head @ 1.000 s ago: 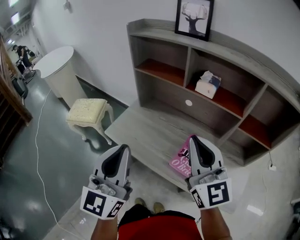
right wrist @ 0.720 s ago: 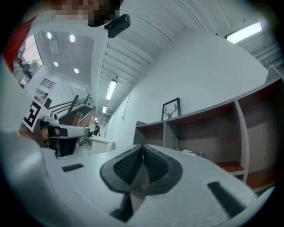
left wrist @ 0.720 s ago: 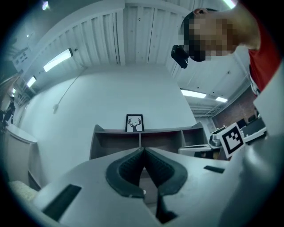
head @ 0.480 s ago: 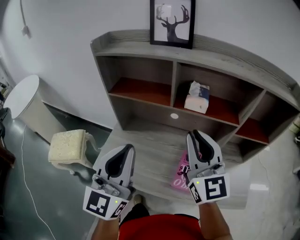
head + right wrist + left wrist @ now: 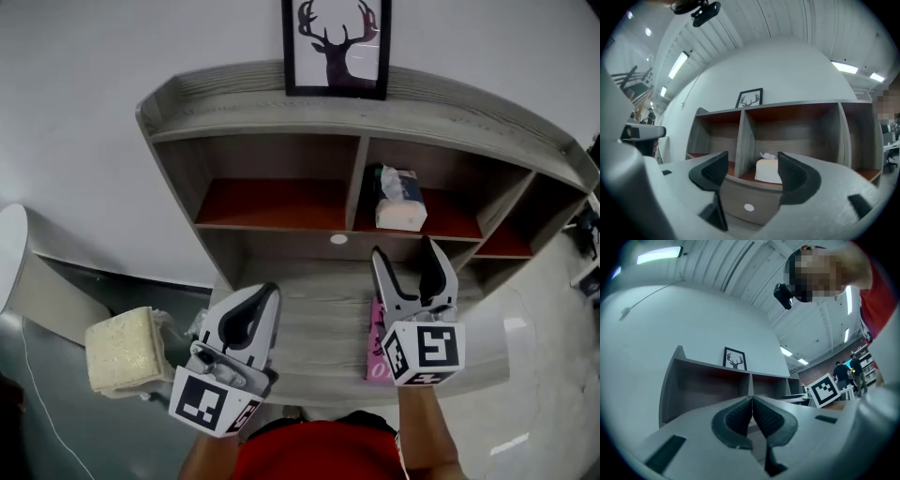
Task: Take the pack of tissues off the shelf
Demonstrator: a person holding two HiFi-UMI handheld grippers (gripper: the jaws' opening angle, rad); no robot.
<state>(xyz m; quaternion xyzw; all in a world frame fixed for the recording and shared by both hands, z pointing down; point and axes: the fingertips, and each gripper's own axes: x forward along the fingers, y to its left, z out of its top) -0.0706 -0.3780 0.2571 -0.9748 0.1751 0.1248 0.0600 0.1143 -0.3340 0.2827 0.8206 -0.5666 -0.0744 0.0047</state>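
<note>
Jaws opening on right gripper (image 5: 405, 251), empty; left gripper (image 5: 270, 291) pressed together. White pack of tissues (image 5: 400, 212), sheet poking up, on shelf (image 5: 281, 112).

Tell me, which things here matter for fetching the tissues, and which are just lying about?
For the job:
pack of tissues
shelf
right hand-held gripper (jaws opening, empty)

Lying about:
deer picture
pink book
cushioned stool

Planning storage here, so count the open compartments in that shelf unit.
3. The left compartment, the middle compartment holding the tissue pack, and the right compartment, only partly seen. Lower openings may be hidden.
</note>
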